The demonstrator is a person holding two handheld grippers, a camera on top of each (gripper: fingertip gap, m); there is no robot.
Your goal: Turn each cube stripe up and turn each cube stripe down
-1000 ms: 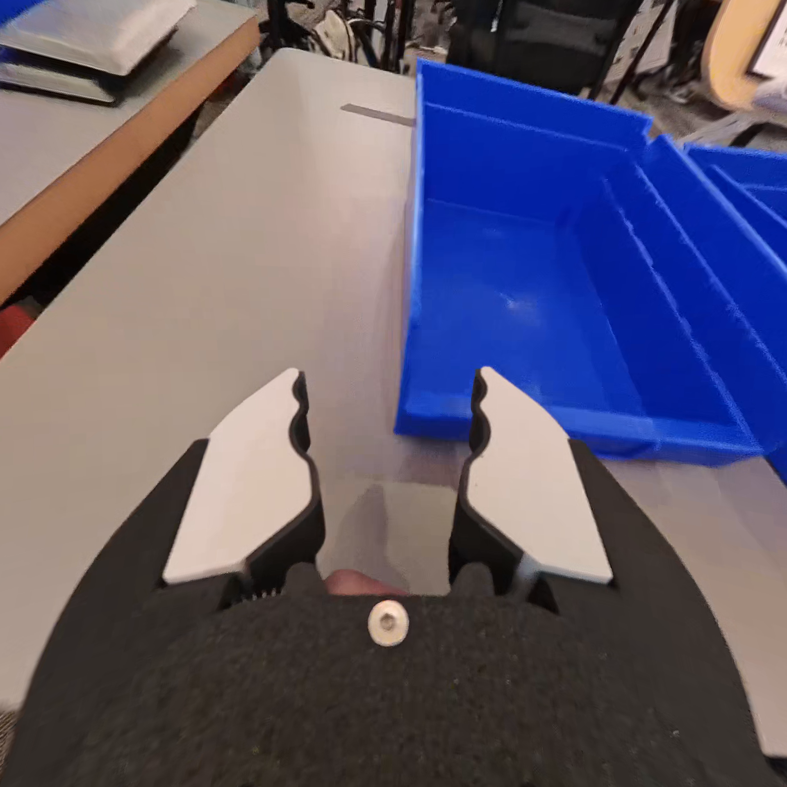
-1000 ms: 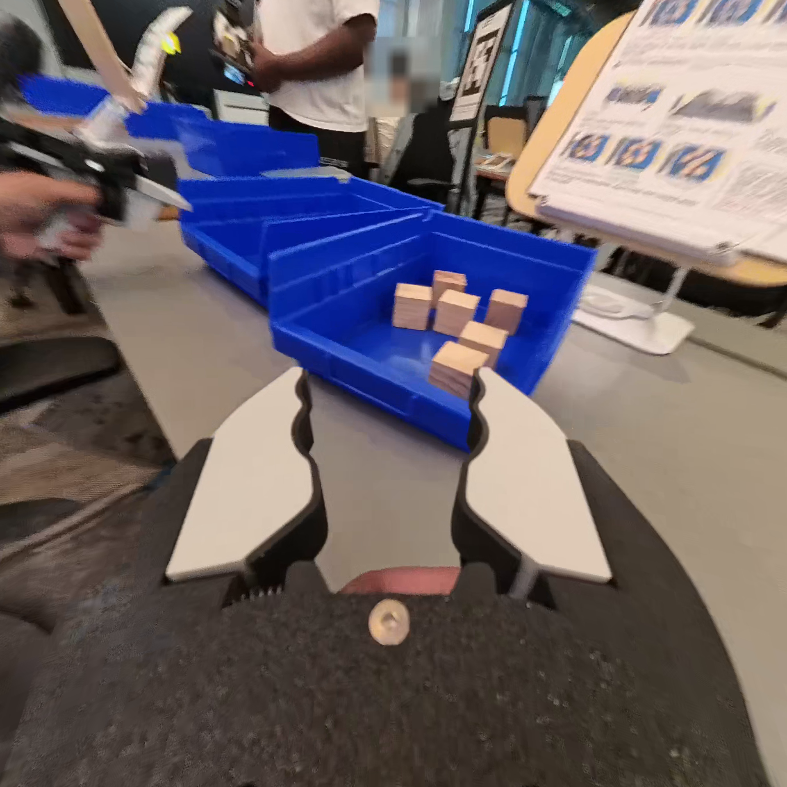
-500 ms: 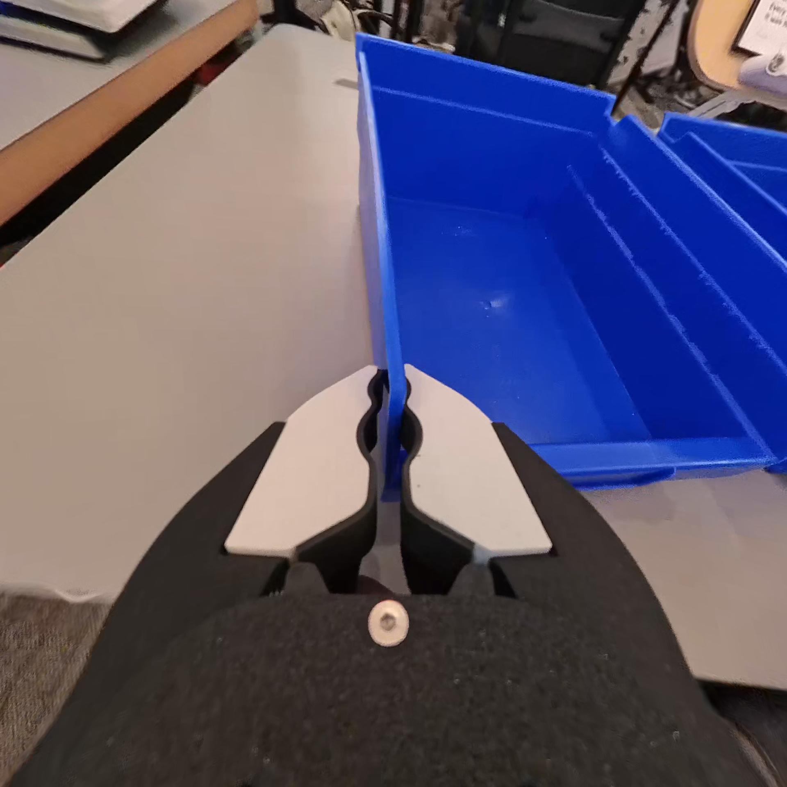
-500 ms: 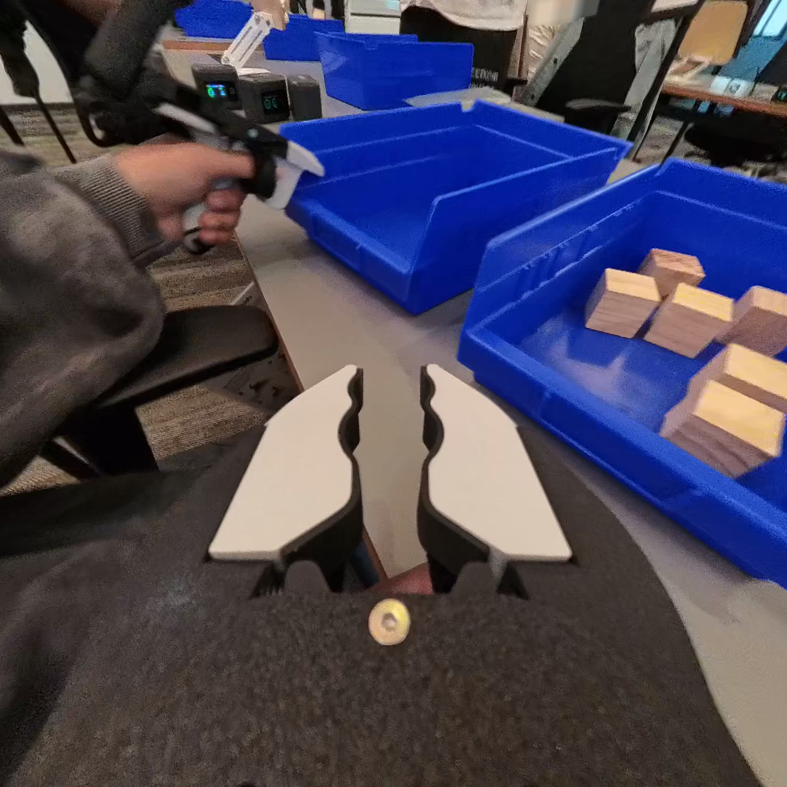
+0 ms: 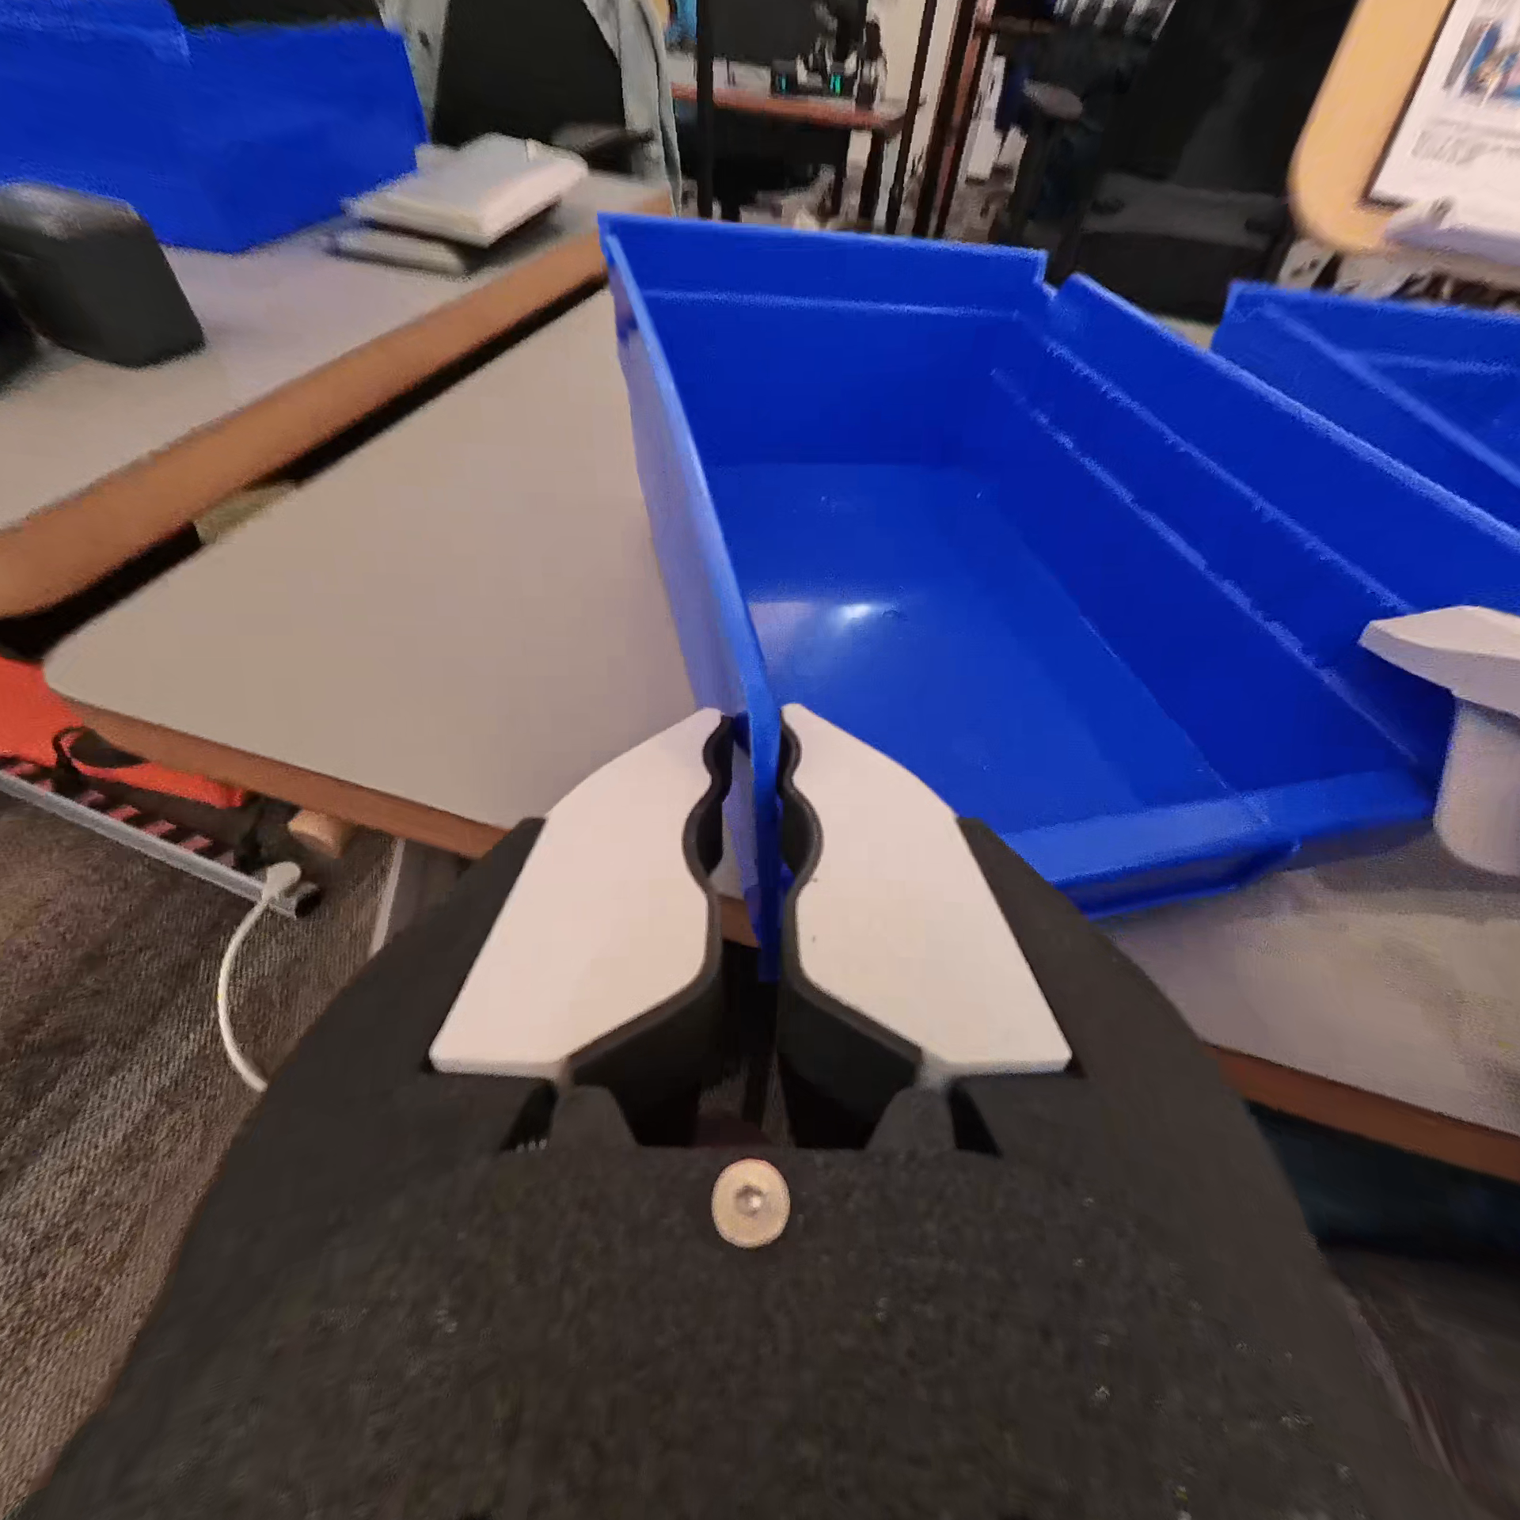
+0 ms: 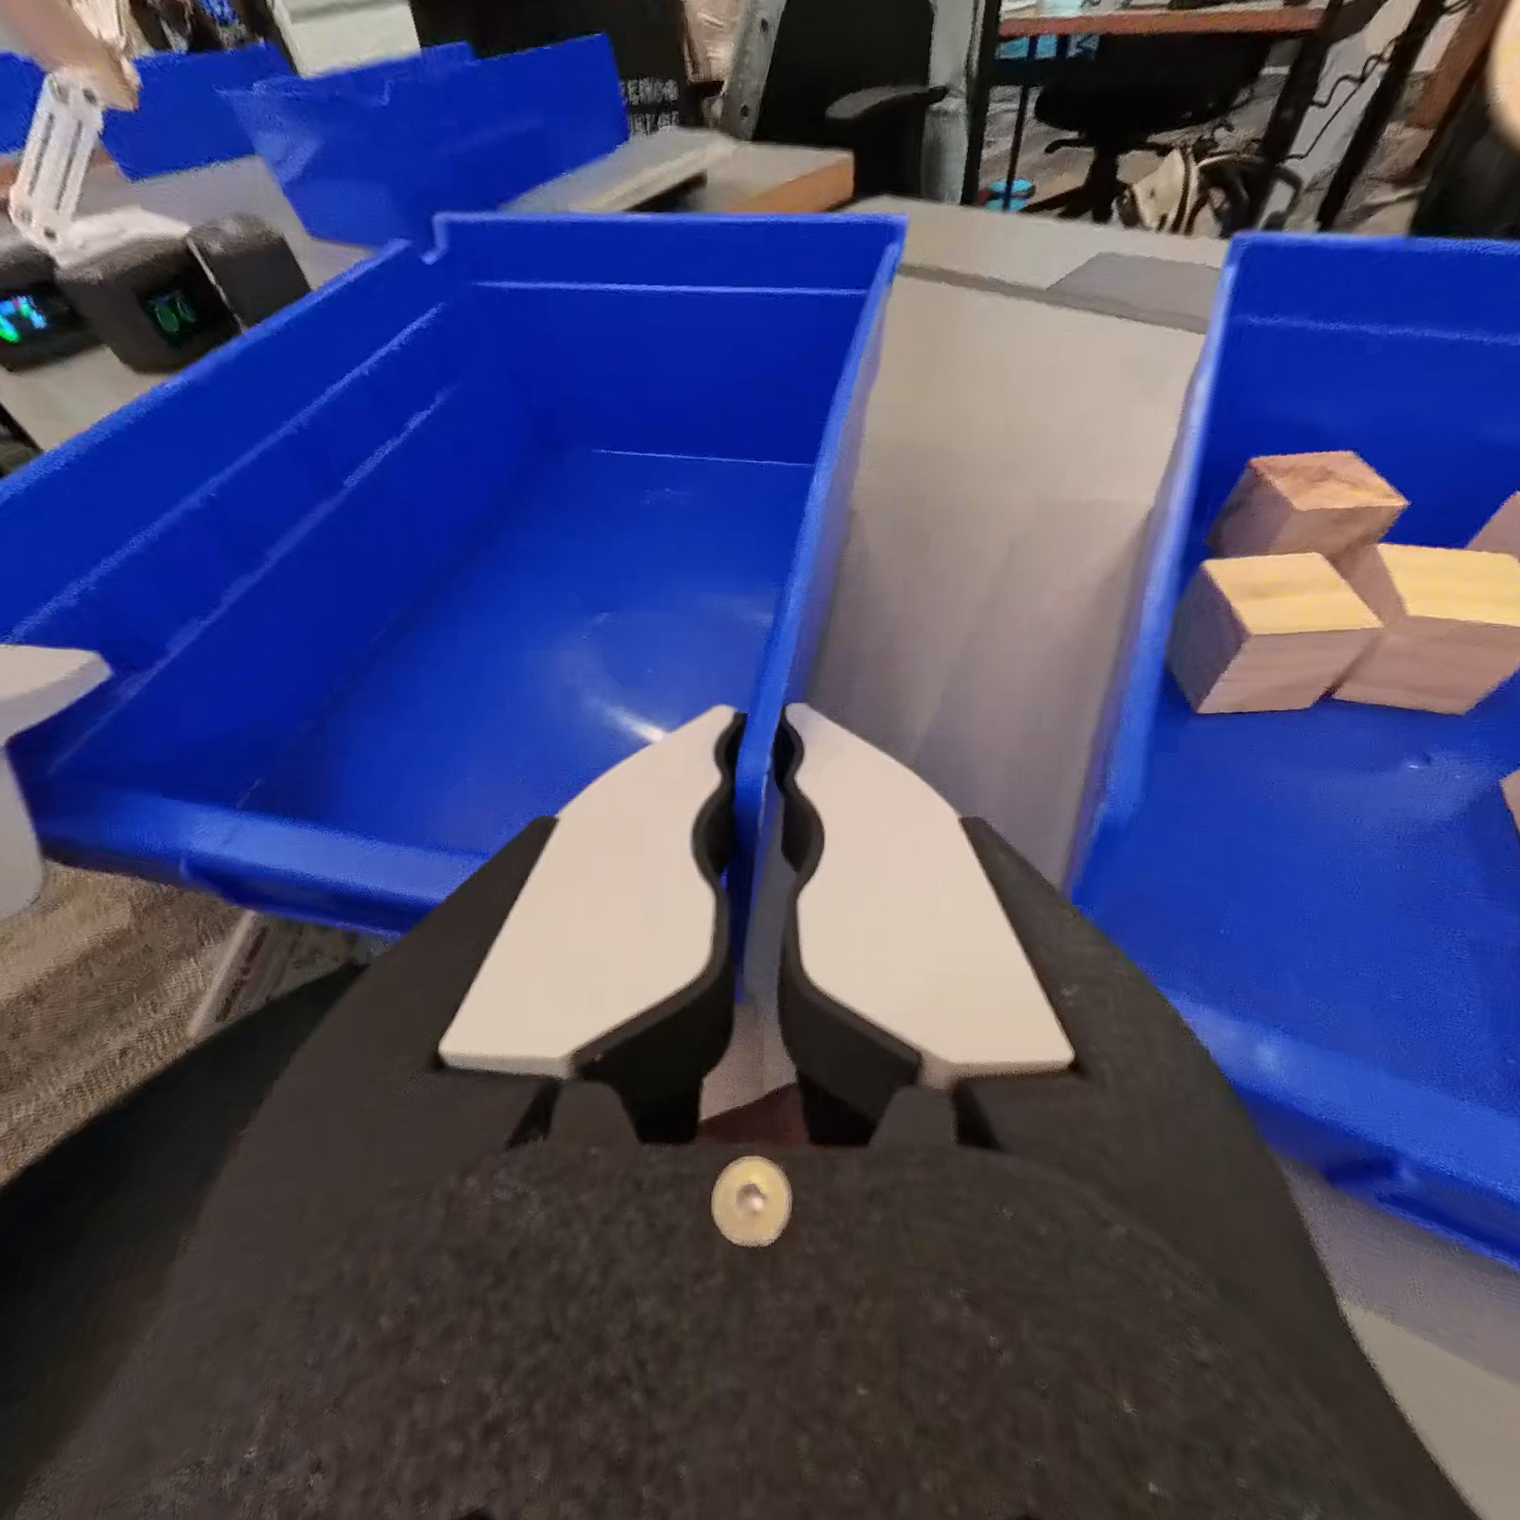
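An empty blue bin sits on the grey table, its near end over the table's front edge. My left gripper is shut on the bin's left wall. My right gripper is shut on the right wall of the same bin. Each gripper's fingers show at the far edge of the other's view, the right gripper and the left gripper. Several plain wooden cubes lie in a second blue bin to the right. No stripe shows on them.
A strip of bare grey table separates the two bins. The second bin also shows at the right of the left wrist view. A neighbouring table on the left holds more blue bins, dark devices and flat silver items. Carpet and a white cable lie below.
My right gripper swung left from the cube bin to the empty bin and shut on its right wall. My left gripper shut on the left wall. The bin has come nearer the table's front edge.
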